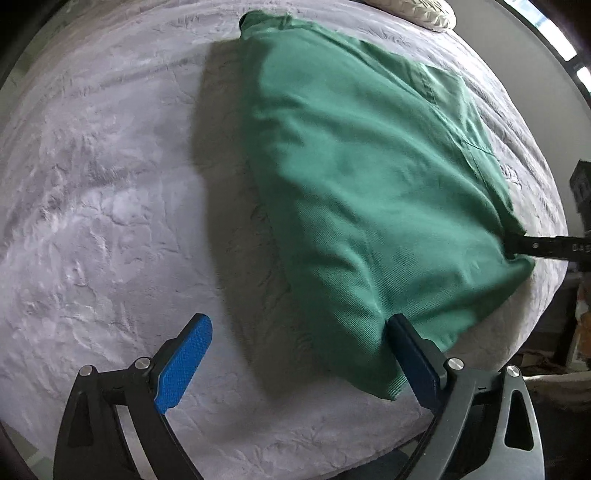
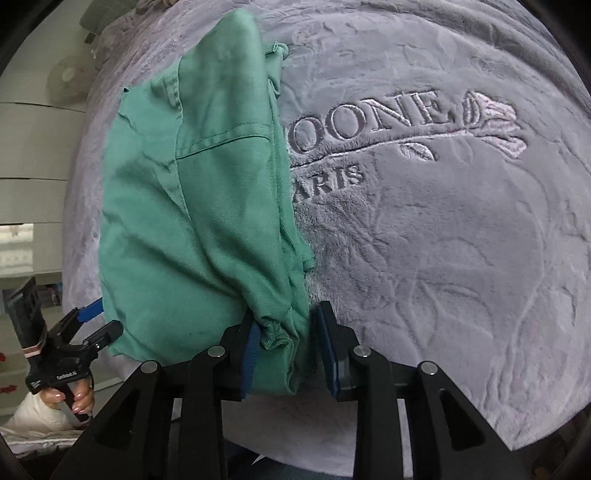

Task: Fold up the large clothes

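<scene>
green cotton garment [image 1: 351, 192] folded narrow on grey plush bed blanket [image 1: 110, 184] | left gripper [image 1: 299, 354] spread wide, releasing near edge | right gripper [image 2: 286, 350] pinching bunched hem, steadying fold

Left gripper [image 1: 297, 356] held low, jaws spread wide, blue pads [image 1: 183, 363] at 7 and 5 o'clock. Right gripper [image 2: 290, 354] seen with jaws partly closed, cloth bunched between. Person's hand [image 2: 75, 400] wrapped around left handle.

One green garment [image 1: 354, 192], one grey blanket [image 1: 110, 184], two claws, one pillow [image 1: 424, 13].
</scene>
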### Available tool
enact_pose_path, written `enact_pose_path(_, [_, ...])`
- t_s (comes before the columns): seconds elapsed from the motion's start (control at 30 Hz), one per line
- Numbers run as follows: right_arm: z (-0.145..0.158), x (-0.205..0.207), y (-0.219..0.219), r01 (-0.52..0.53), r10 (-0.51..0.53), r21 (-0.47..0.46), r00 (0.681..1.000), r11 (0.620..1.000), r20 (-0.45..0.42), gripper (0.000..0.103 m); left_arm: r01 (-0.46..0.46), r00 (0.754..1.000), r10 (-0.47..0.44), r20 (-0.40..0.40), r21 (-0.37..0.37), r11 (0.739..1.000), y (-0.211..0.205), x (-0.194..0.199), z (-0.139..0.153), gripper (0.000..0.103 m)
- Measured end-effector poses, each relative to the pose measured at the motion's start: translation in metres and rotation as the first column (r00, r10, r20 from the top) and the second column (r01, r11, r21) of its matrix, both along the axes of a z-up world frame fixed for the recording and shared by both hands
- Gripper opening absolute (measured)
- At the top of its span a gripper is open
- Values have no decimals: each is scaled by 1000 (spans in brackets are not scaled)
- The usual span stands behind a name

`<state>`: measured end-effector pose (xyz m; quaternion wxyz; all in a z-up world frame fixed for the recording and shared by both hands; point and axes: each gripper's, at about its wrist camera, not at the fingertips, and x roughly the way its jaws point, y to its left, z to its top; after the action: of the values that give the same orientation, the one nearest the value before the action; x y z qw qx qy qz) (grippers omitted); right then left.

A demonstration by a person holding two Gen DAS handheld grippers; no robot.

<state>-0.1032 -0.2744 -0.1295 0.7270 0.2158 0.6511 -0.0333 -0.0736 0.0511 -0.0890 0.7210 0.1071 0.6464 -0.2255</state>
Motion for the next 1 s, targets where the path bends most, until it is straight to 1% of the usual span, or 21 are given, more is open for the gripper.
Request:
enact_pose_path(0.13, [16,-1,2,-3,2,-21,1000,1000,-7,37,-5,1000,4,16,33,999,-1,0,10,97])
enact_pose_path(0.17, [22,-2,2,3,-3,-25,1000,1000,-6,40,-9,1000,8,17,42,999,-1,2,12,97])
enact_pose_path(0.23, [31,-1,4,7,-7,-29,1000,1000,-4,40,-21,1000,21,15,54,998,1,7,16,97])
enact_pose_path(0.37, [57,0,6,15,-14,-37,999,999,35,40,-61,997,57,50,79,995,1,16,32,97])
enact_pose_path(0.47, [75,6,10,32,-28,-57,997,998,68,55,-108,992,102,80,79,991,2,28,47,97])
enact_pose_path(0.5, [79,9,12,36,-31,-65,997,997,73,58,-120,989,113,91,84,989,2,32,52,97])
enact_pose_path(0.57, [84,18,16,39,-33,-76,997,996,75,61,-137,986,126,112,97,986,-2,38,59,97])
enact_pose_path(0.63, [86,25,21,36,-29,-85,997,996,77,66,-154,982,140,127,104,983,-7,41,66,97])
enact_pose_path(0.73, [87,35,32,23,-15,-110,997,994,76,67,-185,976,171,136,98,978,-10,44,72,97])
enact_pose_path(0.77, [87,38,37,21,-12,-123,997,992,72,69,-190,975,176,137,99,977,-8,46,73,97])
enact_pose_path(0.8, [88,42,41,18,-9,-133,997,991,71,74,-196,973,181,141,101,975,-12,46,74,97])
enact_pose_path(0.83, [89,44,44,17,-6,-143,997,990,73,78,-198,972,182,147,106,974,-12,47,75,103])
enact_pose_path(0.87, [90,45,45,16,-4,-153,997,988,77,82,-202,971,184,153,115,973,-14,47,76,103])
enact_pose_path(1.0, [95,53,52,2,15,-216,997,976,80,82,-209,971,191,141,122,970,-15,47,75,103])
